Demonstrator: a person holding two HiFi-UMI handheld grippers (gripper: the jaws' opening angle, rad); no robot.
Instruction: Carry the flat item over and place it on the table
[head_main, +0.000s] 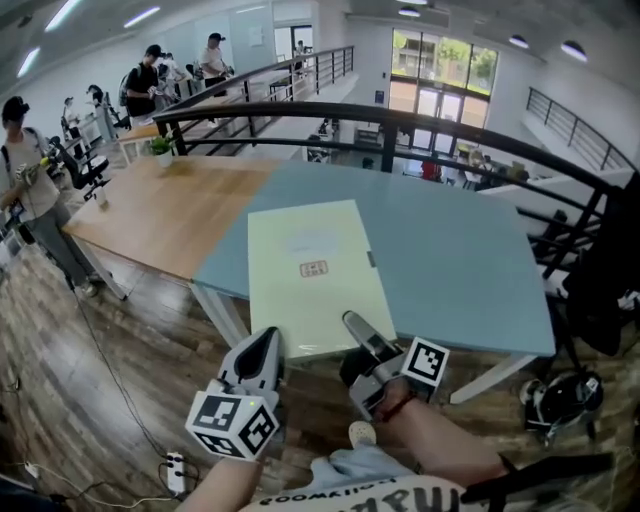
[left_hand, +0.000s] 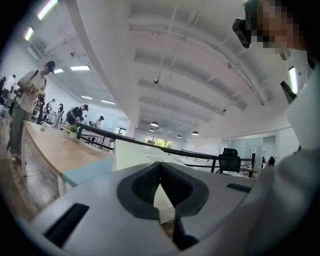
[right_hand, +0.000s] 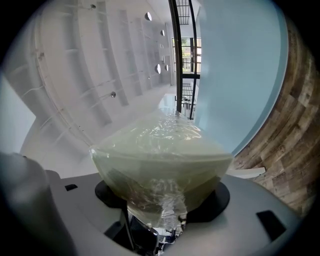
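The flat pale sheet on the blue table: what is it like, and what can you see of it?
The flat item is a thin, pale yellow-green rectangle that looks stiff. It is sealed in clear, crinkly plastic film and has a small label near its middle. It lies flat on the light blue table, its long side running away from the person and its near end hanging past the table's edge. The left gripper and the right gripper each hold that near end between their fingers.
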